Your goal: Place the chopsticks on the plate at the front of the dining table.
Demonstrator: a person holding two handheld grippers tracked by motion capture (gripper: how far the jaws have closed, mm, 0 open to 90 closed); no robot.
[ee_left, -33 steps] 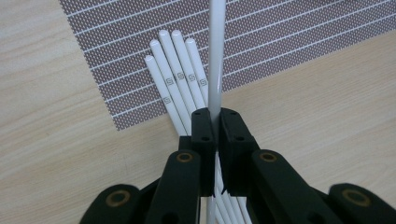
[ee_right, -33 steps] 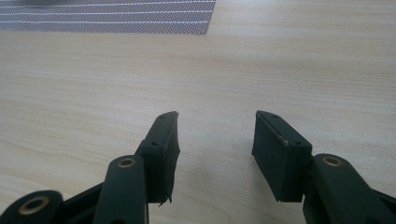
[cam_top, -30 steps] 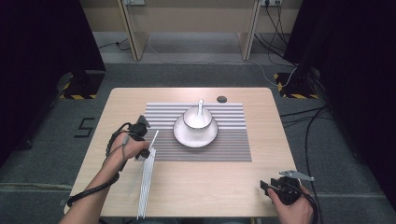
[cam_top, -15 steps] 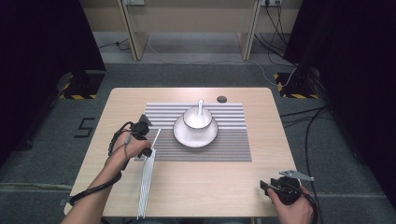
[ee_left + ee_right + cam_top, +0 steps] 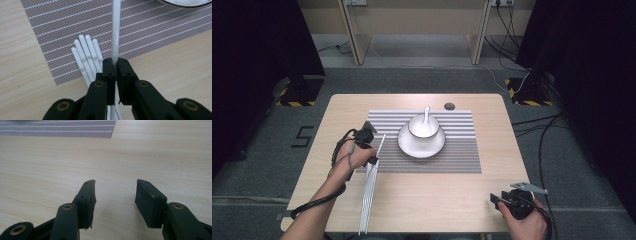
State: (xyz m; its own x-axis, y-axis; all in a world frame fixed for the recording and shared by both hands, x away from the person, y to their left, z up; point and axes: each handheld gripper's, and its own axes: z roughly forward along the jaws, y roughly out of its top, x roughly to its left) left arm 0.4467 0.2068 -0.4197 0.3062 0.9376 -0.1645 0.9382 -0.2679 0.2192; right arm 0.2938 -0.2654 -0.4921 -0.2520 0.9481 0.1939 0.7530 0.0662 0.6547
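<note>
A brown striped placemat [image 5: 462, 150] lies in the middle of the wooden table, and on it stands a white saucer [image 5: 412, 148] with a white cup [image 5: 423, 127] and a spoon in the cup. Several thin white sticks [image 5: 368, 200] lie in a bundle from the mat's near left corner toward the table's front edge; their rounded ends [image 5: 86, 53] rest on the mat. My left gripper [image 5: 372, 160] [image 5: 115, 65] is shut on one white stick [image 5: 115, 27], which points toward the saucer [image 5: 185, 2]. My right gripper [image 5: 495, 199] [image 5: 115, 192] stands open near the front right corner, low over bare wood.
A small black round disc [image 5: 449, 106] sits at the table's far edge. The mat's near edge [image 5: 57, 130] lies well beyond the right jaws. Cables run over the grey floor at the right, and dark screens stand on both sides.
</note>
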